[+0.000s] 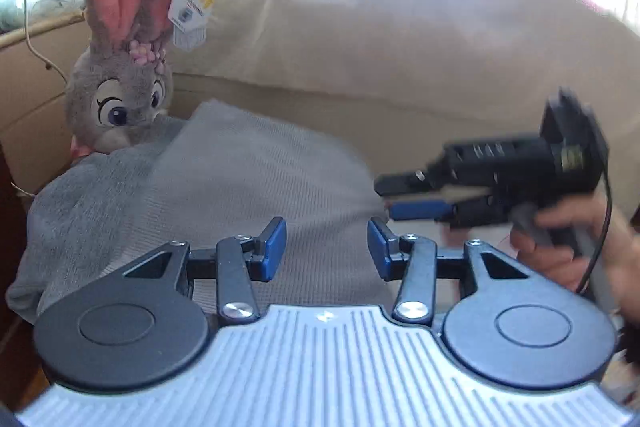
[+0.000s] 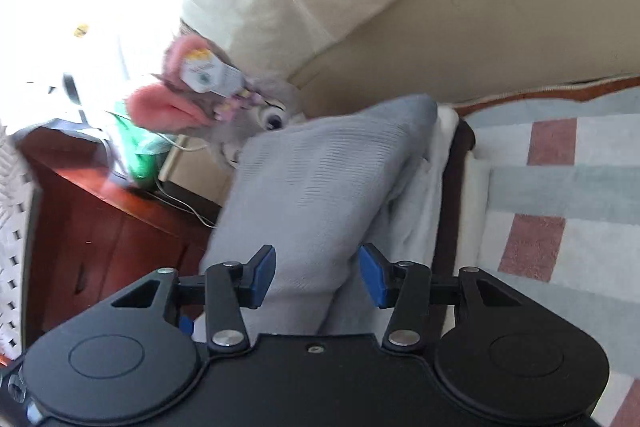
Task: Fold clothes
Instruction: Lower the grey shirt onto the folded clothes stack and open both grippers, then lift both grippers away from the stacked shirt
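Note:
A grey knitted garment (image 1: 240, 179) lies folded in a soft heap on a cream seat, its far corner against a plush rabbit. My left gripper (image 1: 327, 247) hovers over its near edge, jaws apart, nothing pinched between the blue pads (image 1: 276, 247). My right gripper (image 1: 386, 197) comes in from the right in a person's hand (image 1: 560, 251), its fingers parted beside the garment's right edge. In the right wrist view, which is rolled sideways, the garment (image 2: 320, 179) runs away from the right gripper (image 2: 318, 277). The cloth shows in the gap, but the pads stand clear of it.
A grey plush rabbit (image 1: 120, 87) with pink ears and a paper tag leans at the garment's far left. A cream cushion (image 1: 360, 27) backs the seat. The right wrist view shows a red-brown wooden cabinet (image 2: 100, 219), a green bottle (image 2: 140, 155), white cloth (image 2: 420, 219) and a checked rug (image 2: 560, 187).

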`<control>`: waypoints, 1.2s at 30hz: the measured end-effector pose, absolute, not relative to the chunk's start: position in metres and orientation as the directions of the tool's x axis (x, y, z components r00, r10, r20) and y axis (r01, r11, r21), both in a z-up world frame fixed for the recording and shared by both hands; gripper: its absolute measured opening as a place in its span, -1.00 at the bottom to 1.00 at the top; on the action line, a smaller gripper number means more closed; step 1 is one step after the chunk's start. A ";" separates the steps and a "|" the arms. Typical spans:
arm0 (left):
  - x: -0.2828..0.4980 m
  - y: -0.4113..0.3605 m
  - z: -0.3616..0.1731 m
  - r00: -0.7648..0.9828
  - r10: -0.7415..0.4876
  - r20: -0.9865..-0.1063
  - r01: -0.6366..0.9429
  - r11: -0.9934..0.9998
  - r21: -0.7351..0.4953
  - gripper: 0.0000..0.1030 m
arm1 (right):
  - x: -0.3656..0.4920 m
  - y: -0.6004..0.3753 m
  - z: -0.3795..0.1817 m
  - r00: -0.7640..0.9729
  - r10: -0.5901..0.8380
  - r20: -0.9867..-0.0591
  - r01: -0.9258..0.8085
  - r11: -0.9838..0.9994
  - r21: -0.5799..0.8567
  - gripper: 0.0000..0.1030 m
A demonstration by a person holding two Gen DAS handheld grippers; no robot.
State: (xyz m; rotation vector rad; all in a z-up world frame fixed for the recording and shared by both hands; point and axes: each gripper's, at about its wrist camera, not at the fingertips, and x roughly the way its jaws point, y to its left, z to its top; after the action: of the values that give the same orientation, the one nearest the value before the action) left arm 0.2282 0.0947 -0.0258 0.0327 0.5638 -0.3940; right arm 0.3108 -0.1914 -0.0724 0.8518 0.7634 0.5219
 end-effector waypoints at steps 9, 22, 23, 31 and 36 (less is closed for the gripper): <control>0.251 0.109 -0.057 0.695 -0.371 -0.616 0.326 0.926 -0.191 -0.15 | 0.347 -0.168 -0.073 0.746 0.567 -0.349 -0.182 0.678 0.712 -0.79; 0.235 0.100 -0.050 0.675 -0.318 -0.665 0.279 0.945 -0.168 0.09 | 0.345 -0.189 -0.031 0.796 0.444 -0.410 -0.156 0.806 0.571 -0.48; 0.232 0.098 -0.048 0.668 -0.311 -0.676 0.263 0.948 -0.176 0.19 | 0.330 -0.184 -0.027 0.793 0.446 -0.416 -0.171 0.818 0.550 -0.15; 0.188 0.060 -0.062 0.635 -0.092 -0.767 0.108 0.994 -0.029 0.73 | 0.230 -0.163 -0.017 0.755 0.499 -0.425 -0.278 0.831 0.482 -0.03; 0.147 0.048 -0.050 0.636 -0.047 -0.770 0.069 0.998 -0.004 0.73 | 0.170 -0.180 -0.006 0.742 0.498 -0.448 -0.294 0.843 0.450 -0.01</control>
State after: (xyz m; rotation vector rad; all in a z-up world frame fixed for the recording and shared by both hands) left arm 0.1467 0.0475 -0.0502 0.0264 0.8788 -0.0660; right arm 0.1703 -0.1799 -0.0056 0.3658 0.5897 0.4447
